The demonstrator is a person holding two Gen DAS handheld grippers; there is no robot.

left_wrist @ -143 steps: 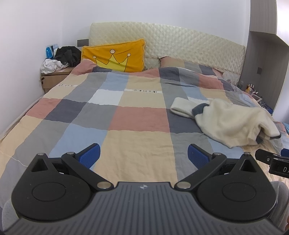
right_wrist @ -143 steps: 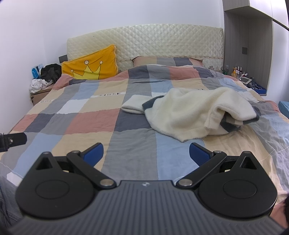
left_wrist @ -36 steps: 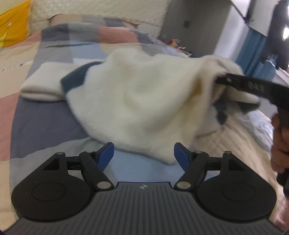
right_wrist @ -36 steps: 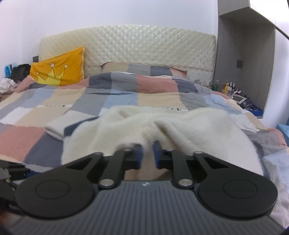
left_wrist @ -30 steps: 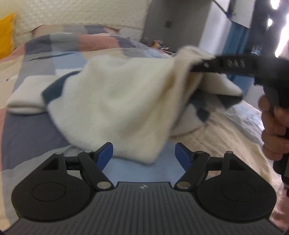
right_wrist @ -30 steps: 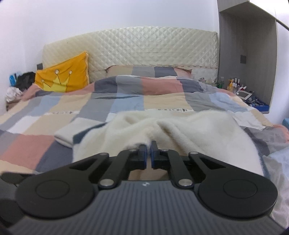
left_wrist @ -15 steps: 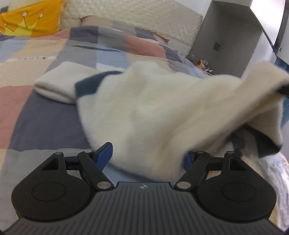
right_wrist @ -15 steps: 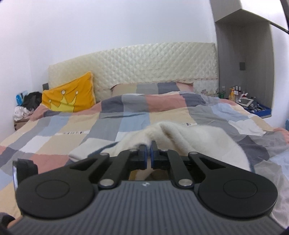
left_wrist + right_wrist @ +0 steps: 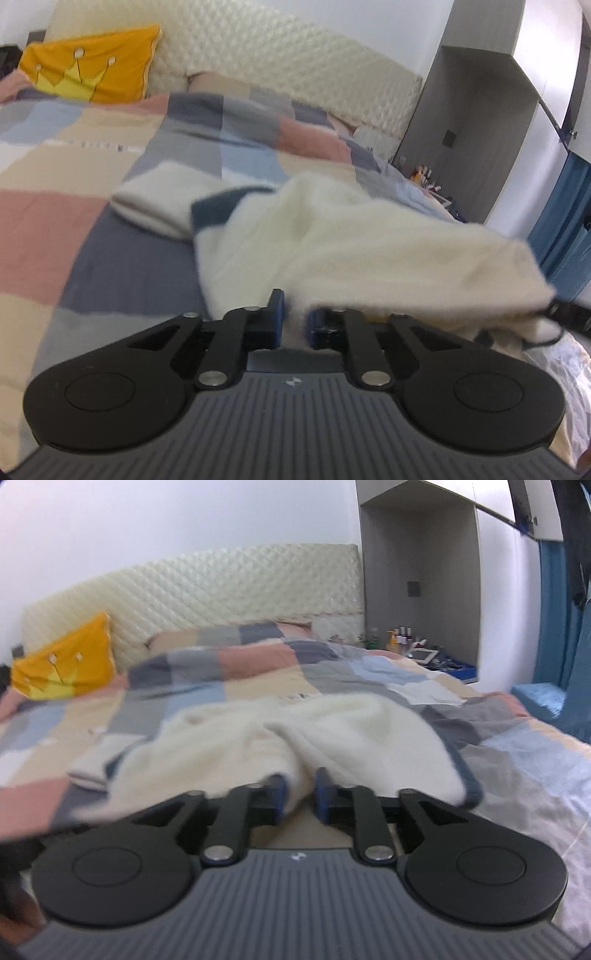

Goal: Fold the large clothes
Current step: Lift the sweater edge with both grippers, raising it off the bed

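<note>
Left wrist view: the left gripper (image 9: 294, 320) is clamped on the near edge of the cream sweater (image 9: 354, 236), which spreads ahead over the patchwork quilt (image 9: 74, 229).

Right wrist view: the right gripper (image 9: 298, 794) is easing apart, jaws opening, a sweater fold between its blue pads (image 9: 322, 790); whether they still press it, I can't tell.

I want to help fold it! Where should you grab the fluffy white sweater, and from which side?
Grab the cream sweater at its near bottom edge, coming in low from the foot of the bed. That edge droops loose toward both grippers, and the left gripper already pinches it there.
</note>
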